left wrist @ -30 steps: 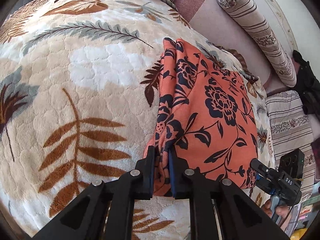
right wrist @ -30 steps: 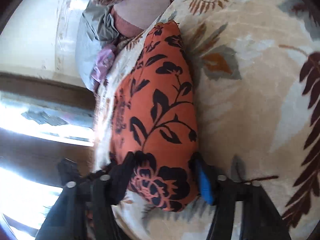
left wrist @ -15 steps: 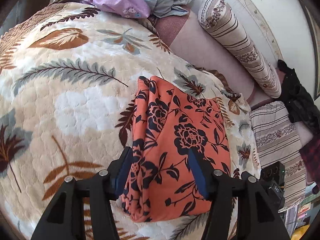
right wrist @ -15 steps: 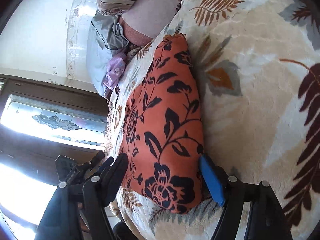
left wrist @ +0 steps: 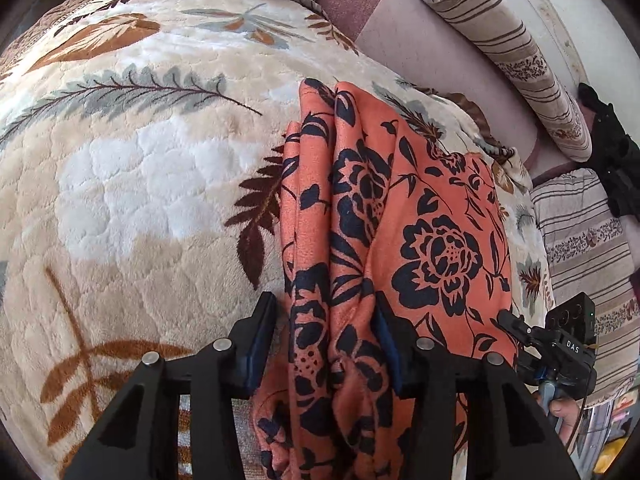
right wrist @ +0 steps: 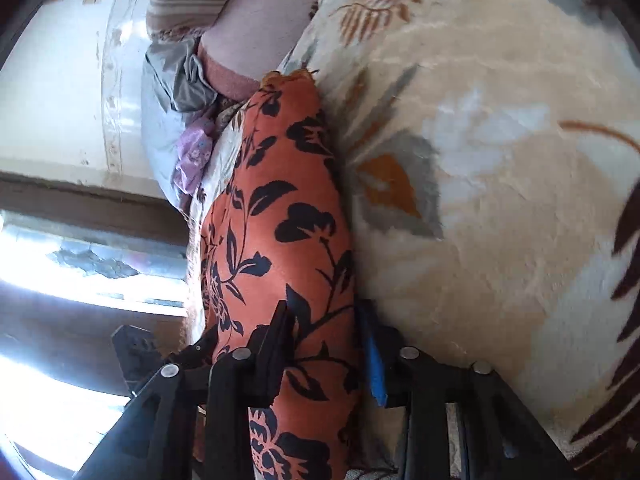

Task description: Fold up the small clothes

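Orange black-flowered folded cloth garment on the leaf-print plush blanket, mid-fold.
Left gripper and right gripper straddle its near edge, jaws parted; next, probably pinch and fold over.

Leaf-patterned blanket covers the bed (striped bolster behind).

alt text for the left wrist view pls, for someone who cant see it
The left gripper straddles the bunched near edge of an orange garment with a black floral print, its jaws not fully shut on the fabric. The garment lies folded on a cream leaf-patterned blanket, with the right gripper at its right edge and a striped bolster behind.
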`<action>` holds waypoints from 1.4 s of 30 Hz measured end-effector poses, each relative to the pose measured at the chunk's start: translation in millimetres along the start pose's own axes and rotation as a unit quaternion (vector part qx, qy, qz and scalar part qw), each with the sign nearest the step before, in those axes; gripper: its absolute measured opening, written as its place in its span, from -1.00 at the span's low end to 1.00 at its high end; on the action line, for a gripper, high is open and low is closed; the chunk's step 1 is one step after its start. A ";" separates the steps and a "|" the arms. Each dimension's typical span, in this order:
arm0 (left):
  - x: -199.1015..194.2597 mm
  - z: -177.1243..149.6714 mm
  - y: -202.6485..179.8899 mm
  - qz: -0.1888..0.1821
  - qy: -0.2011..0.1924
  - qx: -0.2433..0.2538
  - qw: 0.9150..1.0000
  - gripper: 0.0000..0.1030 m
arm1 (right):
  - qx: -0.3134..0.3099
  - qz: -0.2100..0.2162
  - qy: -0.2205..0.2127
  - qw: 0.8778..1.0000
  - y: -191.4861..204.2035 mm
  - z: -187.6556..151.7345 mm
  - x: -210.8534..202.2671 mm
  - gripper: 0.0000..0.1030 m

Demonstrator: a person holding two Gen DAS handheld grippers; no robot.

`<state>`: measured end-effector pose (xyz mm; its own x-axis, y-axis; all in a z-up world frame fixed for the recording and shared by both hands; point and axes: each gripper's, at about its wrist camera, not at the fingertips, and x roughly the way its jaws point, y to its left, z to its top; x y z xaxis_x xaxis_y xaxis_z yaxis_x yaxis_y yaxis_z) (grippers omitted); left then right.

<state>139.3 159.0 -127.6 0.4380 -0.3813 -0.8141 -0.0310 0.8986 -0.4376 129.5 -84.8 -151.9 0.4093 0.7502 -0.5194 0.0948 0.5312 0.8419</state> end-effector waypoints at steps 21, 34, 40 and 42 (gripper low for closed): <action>-10.7 -45.2 -74.6 0.094 -0.066 0.129 0.985 0.04 | -0.048 -0.041 0.013 0.998 45.1 46.9 33.4 -0.27; -8.8 -53.9 -64.5 0.057 -0.097 0.132 0.985 0.04 | -0.019 -0.022 -0.004 1.000 42.9 16.7 2.7 0.48; -10.0 -56.7 -62.6 0.048 -0.101 0.133 0.985 0.04 | -0.093 -0.094 0.030 0.991 51.6 -12.2 7.5 -0.31; -9.9 -55.5 -62.4 0.048 -0.099 0.132 0.985 0.04 | -0.069 -0.088 0.020 0.994 45.0 -15.4 4.4 -0.28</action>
<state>87.0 94.7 -113.5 0.6120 -0.2651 -0.7451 0.1429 0.9637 -0.2254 121.5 -51.5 -118.5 0.3599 0.6547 -0.6647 0.0356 0.7023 0.7110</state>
